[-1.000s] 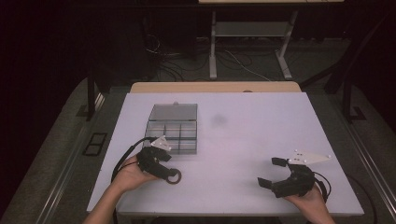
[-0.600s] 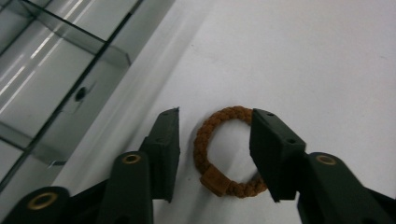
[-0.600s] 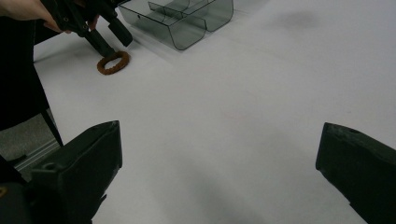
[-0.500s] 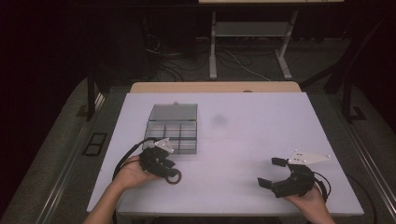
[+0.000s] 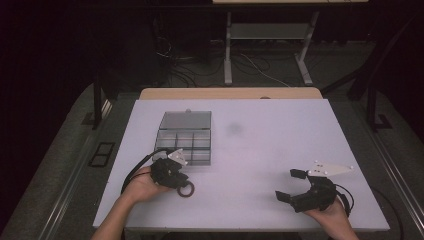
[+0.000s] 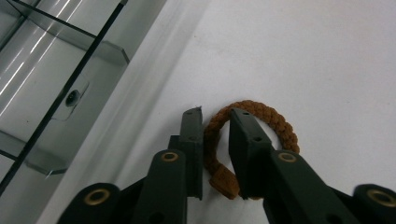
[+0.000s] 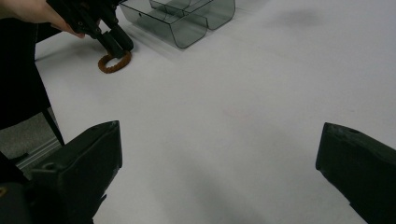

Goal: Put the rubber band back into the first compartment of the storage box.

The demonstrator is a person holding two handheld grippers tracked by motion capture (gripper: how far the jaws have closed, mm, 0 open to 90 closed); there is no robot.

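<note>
Left gripper (image 6: pixel 215 135) pinches one side of a brown braided cord ring (image 6: pixel 275 122) near the desk's (image 5: pixel 280 150) front-left corner beside a clear compartment box (image 5: pixel 185 140), while right gripper (image 5: pixel 289 186) gapes wide near the front-right corner.

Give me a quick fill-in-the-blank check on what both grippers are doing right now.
1. The left gripper has its jaws around one side of the brown braided ____.
2. The right gripper has its jaws ____ and holds nothing.
3. The clear compartment box lies on the ____ half of the white table.

Missing words: bracelet; open; left
</note>
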